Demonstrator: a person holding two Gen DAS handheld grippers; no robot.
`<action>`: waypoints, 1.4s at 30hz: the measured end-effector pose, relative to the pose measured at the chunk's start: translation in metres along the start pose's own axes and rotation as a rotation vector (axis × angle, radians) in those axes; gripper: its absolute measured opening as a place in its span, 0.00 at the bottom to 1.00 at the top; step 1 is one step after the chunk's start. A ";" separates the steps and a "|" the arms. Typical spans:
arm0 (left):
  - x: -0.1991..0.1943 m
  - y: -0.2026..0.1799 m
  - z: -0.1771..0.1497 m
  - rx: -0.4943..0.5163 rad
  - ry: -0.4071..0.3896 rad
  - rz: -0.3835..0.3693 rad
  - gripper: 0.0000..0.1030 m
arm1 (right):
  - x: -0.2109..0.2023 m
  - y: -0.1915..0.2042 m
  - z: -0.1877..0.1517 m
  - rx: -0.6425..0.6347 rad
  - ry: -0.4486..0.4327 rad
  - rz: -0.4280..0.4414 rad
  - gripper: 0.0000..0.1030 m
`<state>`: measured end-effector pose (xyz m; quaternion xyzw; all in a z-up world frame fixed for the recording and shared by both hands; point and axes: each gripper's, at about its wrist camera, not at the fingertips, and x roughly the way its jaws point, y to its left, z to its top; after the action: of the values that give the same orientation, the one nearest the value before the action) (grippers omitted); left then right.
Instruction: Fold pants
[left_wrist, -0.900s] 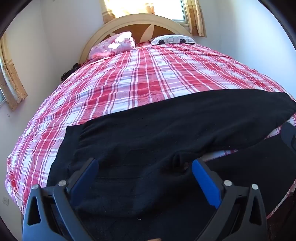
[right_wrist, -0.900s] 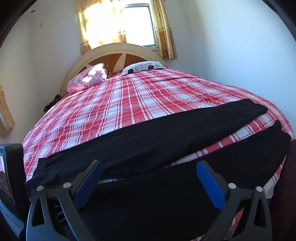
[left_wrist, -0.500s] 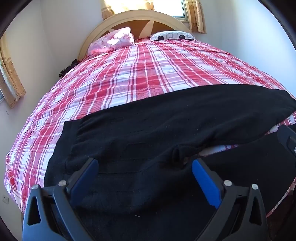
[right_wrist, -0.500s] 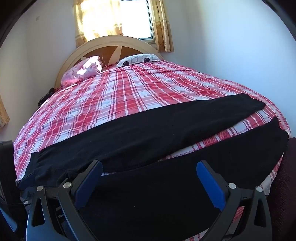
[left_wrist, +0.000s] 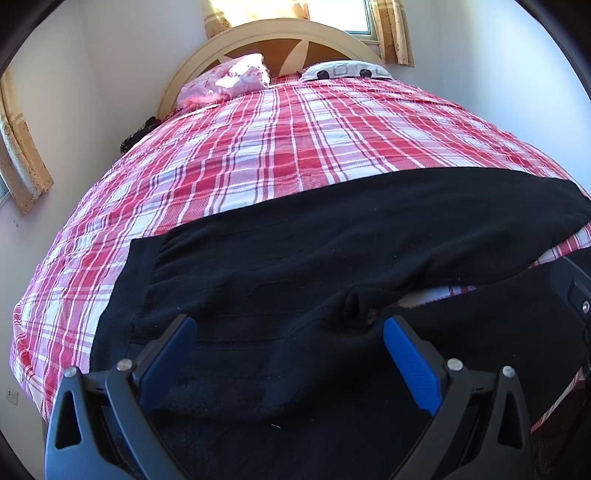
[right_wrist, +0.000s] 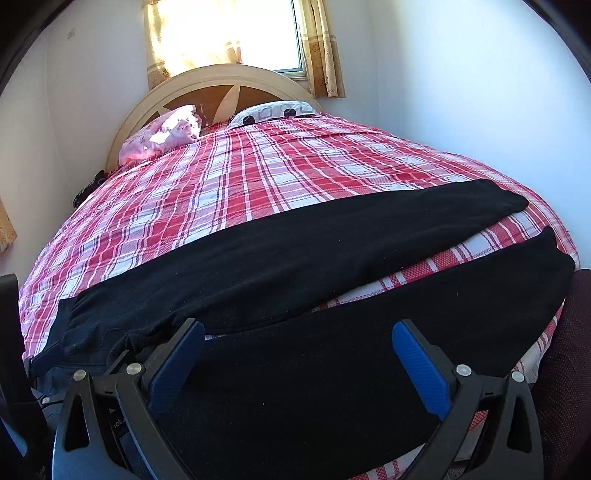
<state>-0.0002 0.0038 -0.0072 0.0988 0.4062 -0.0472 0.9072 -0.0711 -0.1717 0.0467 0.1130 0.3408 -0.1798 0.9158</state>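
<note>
Black pants (left_wrist: 332, 251) lie flat across the near end of the bed, waistband to the left, two legs spread to the right with a strip of bedspread between them. My left gripper (left_wrist: 288, 328) is open and empty, low over the hip and crotch area. My right gripper (right_wrist: 297, 332) is open and empty, low over the near leg (right_wrist: 369, 350); the far leg (right_wrist: 332, 240) lies beyond it. Part of the left gripper shows at the left edge of the right wrist view.
The bed has a red and white plaid spread (left_wrist: 295, 129). A pink pillow (left_wrist: 229, 79) and a white patterned pillow (left_wrist: 343, 70) lie by the arched headboard (right_wrist: 221, 85). Walls stand close on both sides, with a curtained window (right_wrist: 229, 33) behind. A dark red seat (right_wrist: 569, 369) is at right.
Both grippers have dropped lower and closer to the pants, which now fill more of each view. Both stay open. The pants have not moved.
</note>
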 end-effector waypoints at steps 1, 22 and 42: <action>0.000 0.000 0.000 -0.001 0.002 -0.002 1.00 | 0.000 0.000 0.000 0.001 0.000 0.000 0.99; 0.000 -0.001 -0.002 0.002 0.005 -0.002 1.00 | 0.001 -0.001 0.000 0.003 0.010 -0.004 0.99; 0.000 0.000 -0.001 -0.012 0.020 -0.007 1.00 | 0.000 -0.001 0.000 0.003 0.007 0.000 0.99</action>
<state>-0.0013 0.0039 -0.0076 0.0926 0.4157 -0.0469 0.9036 -0.0712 -0.1732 0.0468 0.1149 0.3440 -0.1800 0.9144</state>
